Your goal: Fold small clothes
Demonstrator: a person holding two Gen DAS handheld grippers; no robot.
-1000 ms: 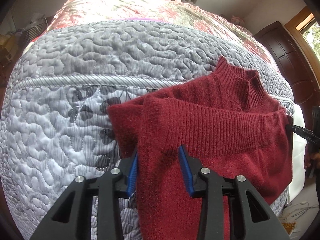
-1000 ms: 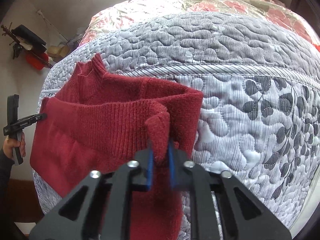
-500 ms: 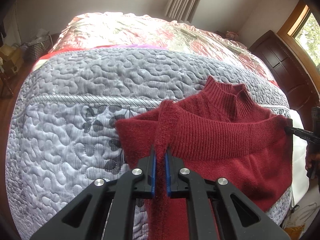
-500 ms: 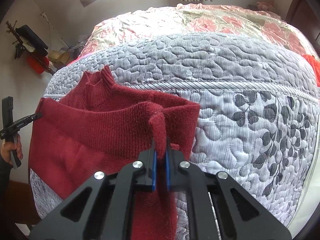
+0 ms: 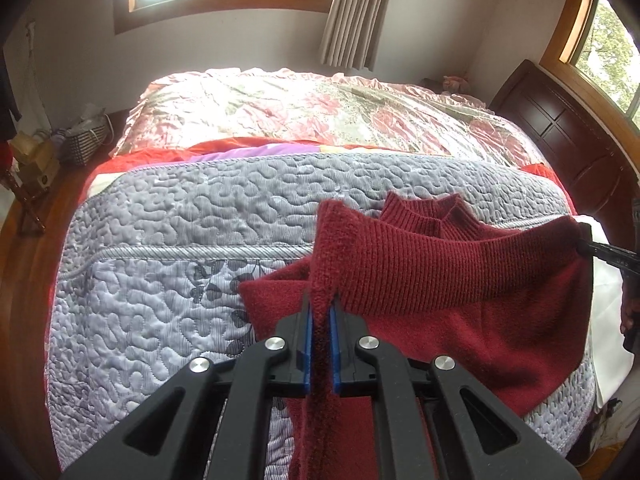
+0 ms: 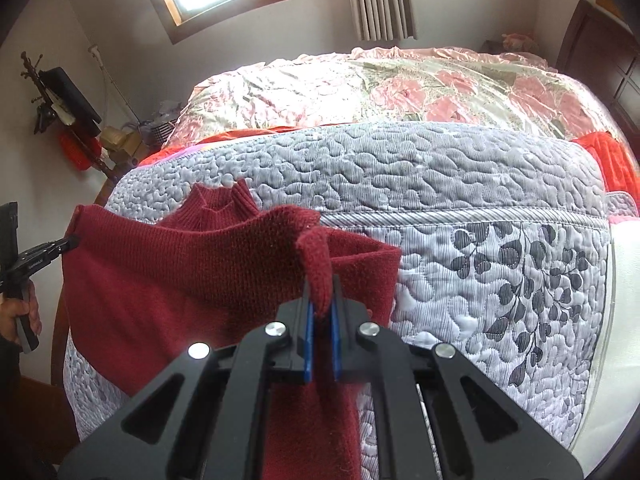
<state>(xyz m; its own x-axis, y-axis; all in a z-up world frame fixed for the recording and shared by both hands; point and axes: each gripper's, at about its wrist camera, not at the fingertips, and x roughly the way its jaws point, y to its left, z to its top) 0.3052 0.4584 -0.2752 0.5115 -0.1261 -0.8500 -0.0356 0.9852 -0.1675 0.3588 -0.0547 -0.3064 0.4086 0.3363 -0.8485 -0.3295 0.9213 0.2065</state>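
Note:
A dark red knit sweater (image 5: 460, 272) with a ribbed high collar (image 5: 424, 212) lies on the grey quilted bedspread (image 5: 192, 208). My left gripper (image 5: 320, 316) is shut on the sweater's left bottom corner and holds it lifted. In the right wrist view the same sweater (image 6: 180, 272) shows, with its collar (image 6: 220, 200) at the far side. My right gripper (image 6: 321, 312) is shut on the right bottom corner. The ribbed hem hangs stretched between the two grippers above the sweater's body. Each gripper appears at the far edge of the other's view, with a hand (image 6: 20, 316) on it.
The grey bedspread (image 6: 440, 168) covers the near half of the bed; a pink floral cover (image 5: 320, 108) lies beyond it. A dark wooden headboard (image 5: 560, 120) stands at the right. Boxes and a basket (image 5: 80, 136) sit on the floor to the left.
My left gripper went from open around the hem to shut on it. Both grippers have risen and pulled back, lifting the hem off the bed.

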